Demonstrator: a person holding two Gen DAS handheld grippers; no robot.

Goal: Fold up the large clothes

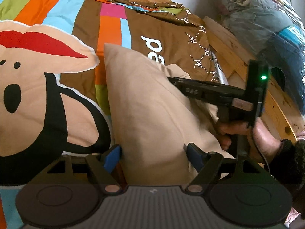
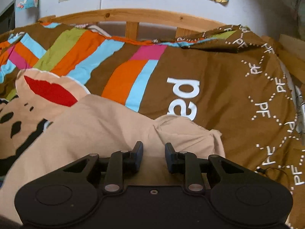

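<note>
Beige garment (image 1: 152, 103) lies bunched on a colourful cartoon-print bedspread (image 1: 57, 19) over a wooden bed frame (image 2: 131, 16). Left gripper (image 1: 152, 153) jaws spread wide, straddling the near end of the garment, blue pads (image 1: 112, 156) on either side, nothing pinched. Right gripper (image 2: 154, 156) sits low over the garment's crumpled right part, jaws partly open, gap clear, gripping nothing. In the left view a hand (image 1: 247, 133) holds the right tool at the garment's right edge. Plastic-wrapped bundle (image 1: 276, 19) sits far right.
</note>
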